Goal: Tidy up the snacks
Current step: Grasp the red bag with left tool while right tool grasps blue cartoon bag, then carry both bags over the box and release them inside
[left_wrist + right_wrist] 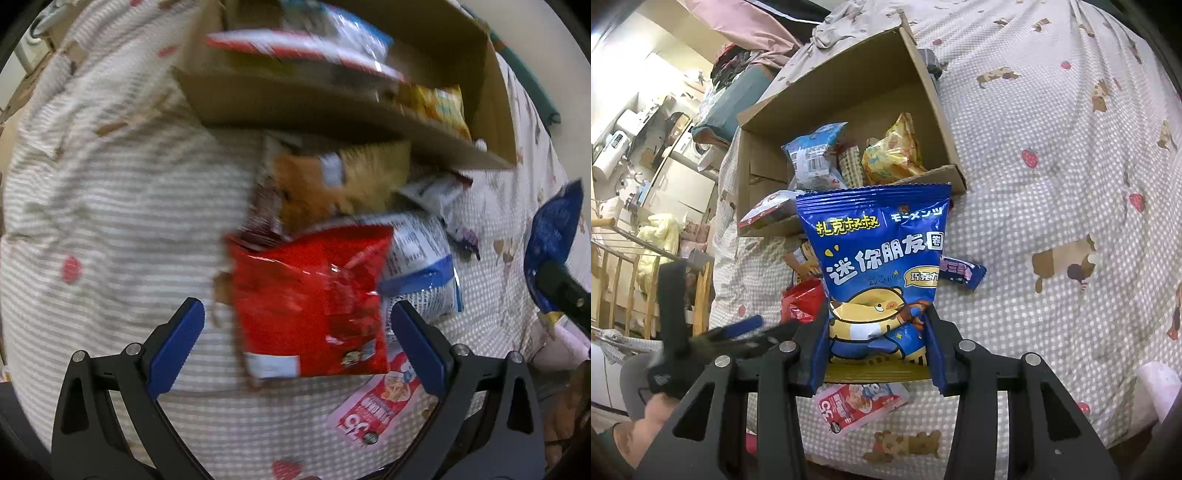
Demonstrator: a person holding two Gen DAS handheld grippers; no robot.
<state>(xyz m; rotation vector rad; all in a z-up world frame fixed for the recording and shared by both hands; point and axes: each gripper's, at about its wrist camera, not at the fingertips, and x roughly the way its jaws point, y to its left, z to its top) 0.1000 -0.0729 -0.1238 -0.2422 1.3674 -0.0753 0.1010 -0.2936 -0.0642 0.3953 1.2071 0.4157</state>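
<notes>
**Blue bag gripped, box next**

The right gripper pinches the blue bag at its lower end, lifted clear of the bedspread. Next it needs carrying to the far box and releasing. The left gripper hangs wide open and empty over the red bag.

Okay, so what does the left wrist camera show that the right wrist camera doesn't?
Only the left wrist view: the left gripper open over the red bag, most of it in plain sight.
Only the right wrist view: the right gripper shut on the blue snack bag, with its printed front showing.
Both: the cardboard box holding snacks, and the pink packet on the bedspread.
</notes>
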